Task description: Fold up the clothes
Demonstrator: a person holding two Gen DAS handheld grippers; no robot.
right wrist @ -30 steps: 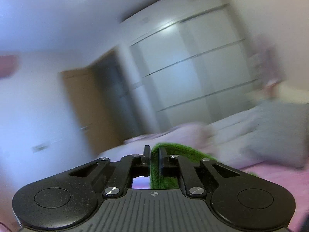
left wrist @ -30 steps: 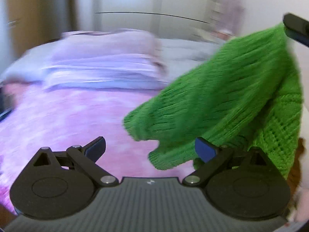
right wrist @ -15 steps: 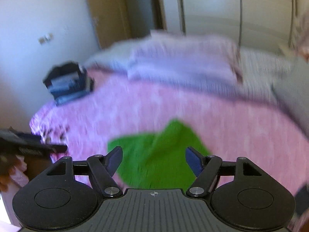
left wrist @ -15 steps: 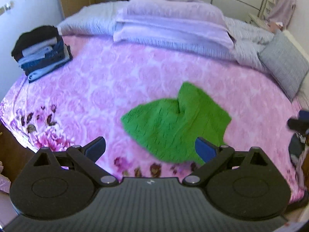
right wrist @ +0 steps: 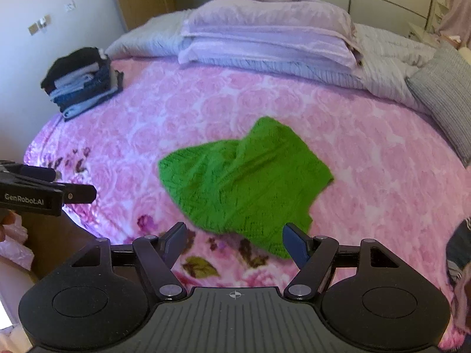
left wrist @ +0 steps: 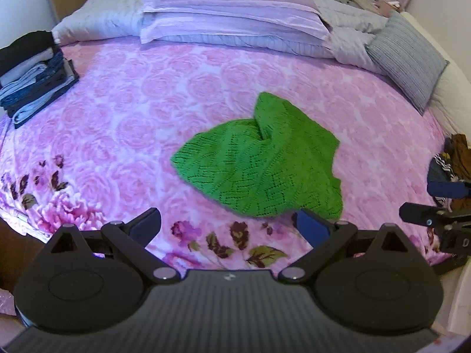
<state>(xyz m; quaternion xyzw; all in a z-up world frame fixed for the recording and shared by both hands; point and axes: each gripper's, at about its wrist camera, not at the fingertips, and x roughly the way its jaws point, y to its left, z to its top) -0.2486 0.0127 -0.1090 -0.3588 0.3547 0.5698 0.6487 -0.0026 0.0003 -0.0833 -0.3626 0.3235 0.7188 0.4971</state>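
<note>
A green knitted garment (left wrist: 259, 164) (right wrist: 244, 185) lies crumpled on the pink floral bedspread (left wrist: 132, 111) (right wrist: 368, 153), with a raised fold at its far end. My left gripper (left wrist: 229, 223) hovers open at the bed's near edge, short of the garment and holding nothing. My right gripper (right wrist: 235, 239) is also open and empty, just in front of the garment's near hem. The right gripper shows from the side at the right edge of the left wrist view, and the left gripper at the left edge of the right wrist view.
A stack of folded dark and blue clothes (left wrist: 32, 70) (right wrist: 82, 79) sits at the bed's left side. Lilac pillows (left wrist: 229, 8) (right wrist: 268, 35) and a grey cushion (left wrist: 409, 58) line the far end. More clothing (left wrist: 453, 161) is piled at the right edge.
The right gripper was shut on the raised green garment a second ago; it opened and the garment dropped onto the bed. Both grippers now sit back at the near edge.
</note>
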